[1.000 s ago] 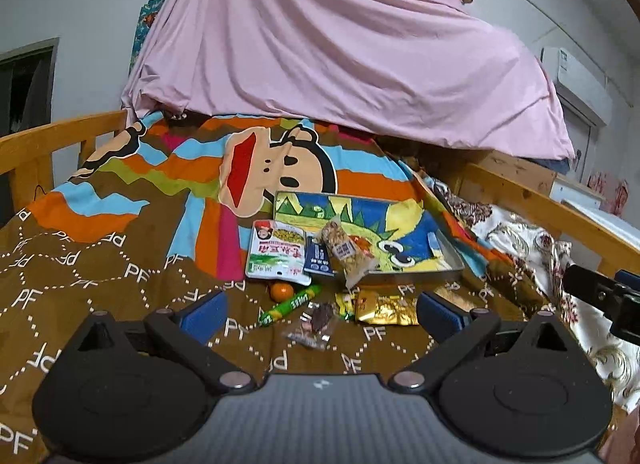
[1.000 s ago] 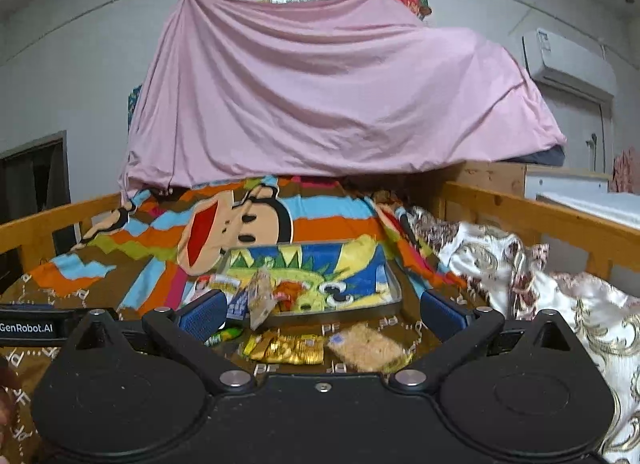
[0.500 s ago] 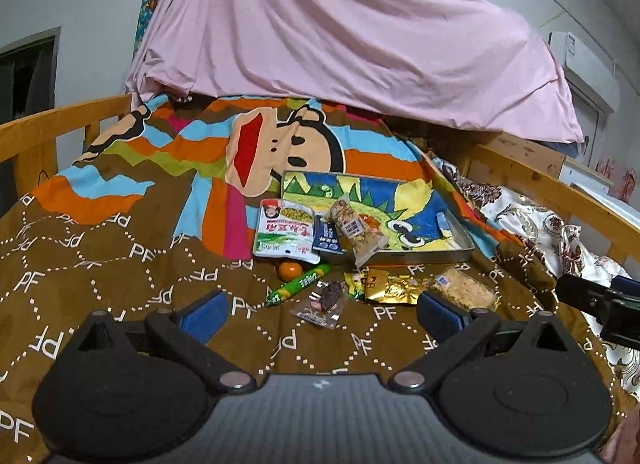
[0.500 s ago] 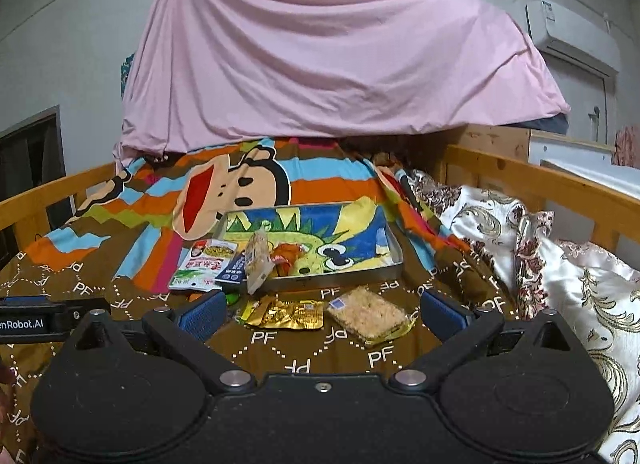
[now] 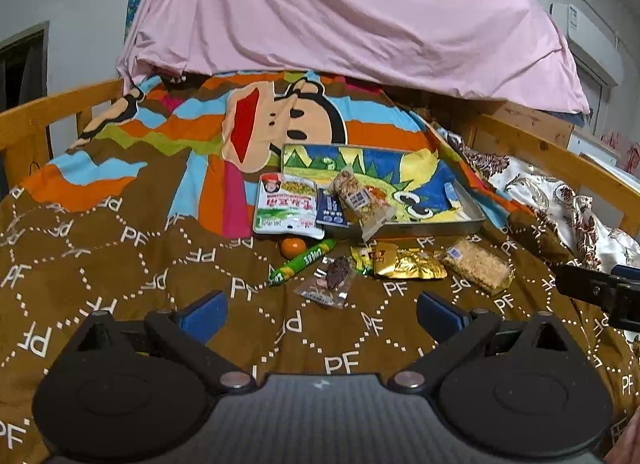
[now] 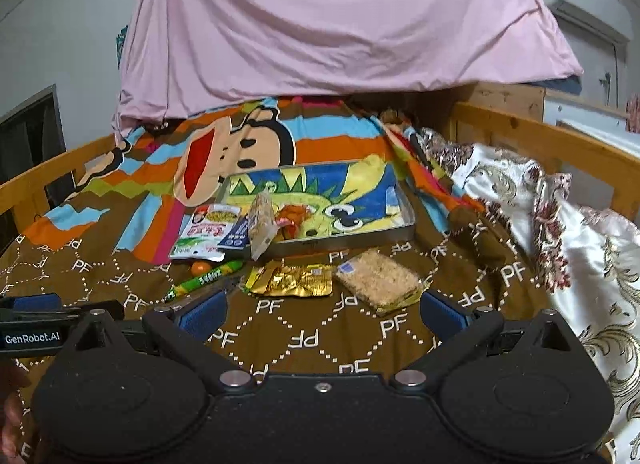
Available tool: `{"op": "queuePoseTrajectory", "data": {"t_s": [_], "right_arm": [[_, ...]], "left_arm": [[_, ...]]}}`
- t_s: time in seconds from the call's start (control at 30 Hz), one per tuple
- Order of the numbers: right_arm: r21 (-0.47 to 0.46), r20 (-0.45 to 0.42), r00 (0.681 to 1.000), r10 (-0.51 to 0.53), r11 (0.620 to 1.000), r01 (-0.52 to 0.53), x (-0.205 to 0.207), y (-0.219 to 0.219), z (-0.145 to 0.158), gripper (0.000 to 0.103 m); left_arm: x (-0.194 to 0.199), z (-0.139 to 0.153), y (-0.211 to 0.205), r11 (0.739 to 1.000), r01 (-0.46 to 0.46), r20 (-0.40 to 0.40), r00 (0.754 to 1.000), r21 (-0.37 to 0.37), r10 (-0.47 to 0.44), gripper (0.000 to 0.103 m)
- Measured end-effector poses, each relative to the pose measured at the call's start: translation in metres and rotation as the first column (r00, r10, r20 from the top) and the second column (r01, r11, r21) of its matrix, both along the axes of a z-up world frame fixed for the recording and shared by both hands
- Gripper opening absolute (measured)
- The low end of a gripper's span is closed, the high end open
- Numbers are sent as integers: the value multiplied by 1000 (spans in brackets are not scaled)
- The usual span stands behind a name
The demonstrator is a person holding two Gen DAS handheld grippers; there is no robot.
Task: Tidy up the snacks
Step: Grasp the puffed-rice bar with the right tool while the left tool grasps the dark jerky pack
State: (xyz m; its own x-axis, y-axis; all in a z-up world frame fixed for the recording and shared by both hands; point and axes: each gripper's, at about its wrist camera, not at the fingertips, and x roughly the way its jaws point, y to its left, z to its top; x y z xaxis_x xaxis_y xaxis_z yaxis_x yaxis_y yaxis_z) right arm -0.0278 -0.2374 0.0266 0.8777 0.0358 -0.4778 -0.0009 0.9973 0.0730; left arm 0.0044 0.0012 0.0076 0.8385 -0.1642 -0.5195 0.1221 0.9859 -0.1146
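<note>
Right wrist view: the right tool (image 6: 322, 314) is held low over the bed (image 6: 280, 340), fingers spread wide, nothing between them. The grain bar (image 6: 378, 282) lies just ahead and slightly right of centre, its long axis running from upper left to lower right, in front of the tray (image 6: 352, 242). The gold packet (image 6: 298, 282) lies just beside it on the left. In the left wrist view, the left tool (image 5: 322, 314) is likewise spread and empty, nearer the dark clear packet (image 5: 330, 282). The right tool is judged nearer the bar.
</note>
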Motion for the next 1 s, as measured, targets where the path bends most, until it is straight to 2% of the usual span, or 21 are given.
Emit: {"op": "queuePoseTrajectory", "data": {"t_s": [0.2,0.37,0.57,0.83,1.0], "right_arm": [[37,-52,998,40,999,-38,14,-4,-4,102],[80,-118,991,56,996,-47,44,-15,-11,102],[117,-215,969,118,989,-94,83,-26,-24,102],[19,-318,927,200,979,-205,146,-36,-37,102],[-131,-315,928,198,959,-250,181,-49,-55,102]], "left_arm": [[13,-9,1,999,40,-56,998,-22,-41,102],[36,-17,-3,990,140,-100,985,-12,-140,102],[72,-30,1,980,197,-141,970,-37,-200,102],[122,-55,-1,966,244,-204,945,-84,-256,102],[150,-70,-16,955,290,-232,927,-59,-295,102]]}}
